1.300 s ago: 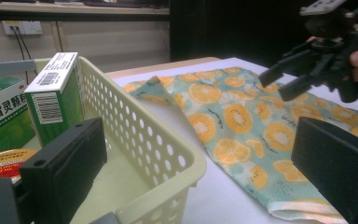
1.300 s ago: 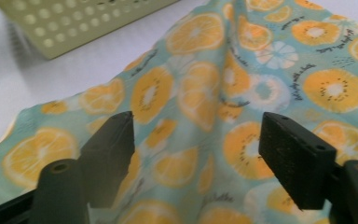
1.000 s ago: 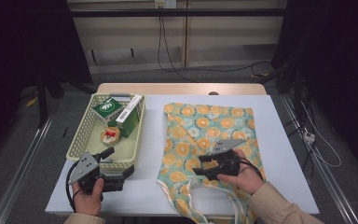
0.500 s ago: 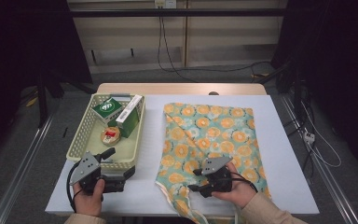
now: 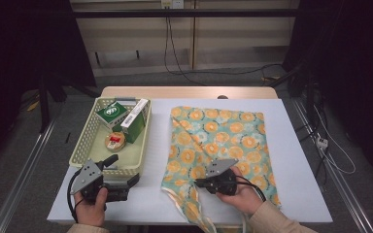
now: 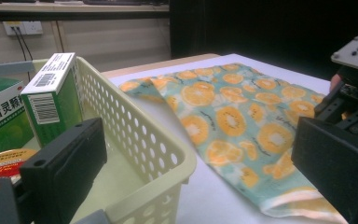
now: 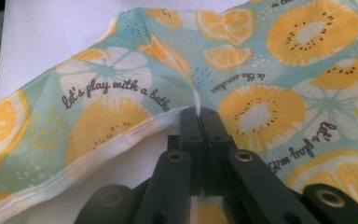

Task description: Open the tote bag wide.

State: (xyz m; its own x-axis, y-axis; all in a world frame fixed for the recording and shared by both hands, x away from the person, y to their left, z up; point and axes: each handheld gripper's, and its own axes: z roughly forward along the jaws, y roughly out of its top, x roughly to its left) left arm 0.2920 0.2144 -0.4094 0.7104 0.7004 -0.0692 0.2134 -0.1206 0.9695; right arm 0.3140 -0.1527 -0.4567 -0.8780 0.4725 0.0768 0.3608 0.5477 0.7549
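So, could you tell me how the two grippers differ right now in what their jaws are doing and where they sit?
The right gripper has its jaws shut, pinching a fold of the fruit-print cloth; they have just been closing. The left gripper has its jaws wide apart with nothing between them. The right one sits over the cloth's near part, while the left sits by the basket at its near end. Both are hand-held, low at the table's near edge.

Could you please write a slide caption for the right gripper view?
Right tool, jaws shut, pinching the white-trimmed edge of the orange-slice print cloth lying on the white table.
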